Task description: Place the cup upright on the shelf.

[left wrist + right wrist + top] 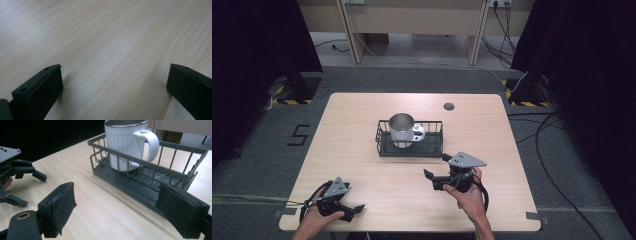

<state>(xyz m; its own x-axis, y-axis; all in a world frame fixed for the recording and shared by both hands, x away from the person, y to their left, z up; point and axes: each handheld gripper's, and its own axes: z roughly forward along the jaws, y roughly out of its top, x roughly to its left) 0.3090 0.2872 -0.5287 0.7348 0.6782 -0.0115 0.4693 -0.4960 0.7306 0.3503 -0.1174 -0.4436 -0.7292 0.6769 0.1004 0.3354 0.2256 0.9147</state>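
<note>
Mug [402,130] stands upright in the wire basket [409,150] at mid-desk [362,175], so any placing looks done. Near the front edge, left claw [357,208] and right claw [429,176] are both wide open and empty, well short of the basket

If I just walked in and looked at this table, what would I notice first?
Probably the white mug with a shiny metal rim, standing upright in a dark wire basket at the middle of the wooden table. Next, the two black tools held near the front edge: the left tool low by the corner, the right tool just in front of the basket, both with jaws wide open and holding nothing.
</note>
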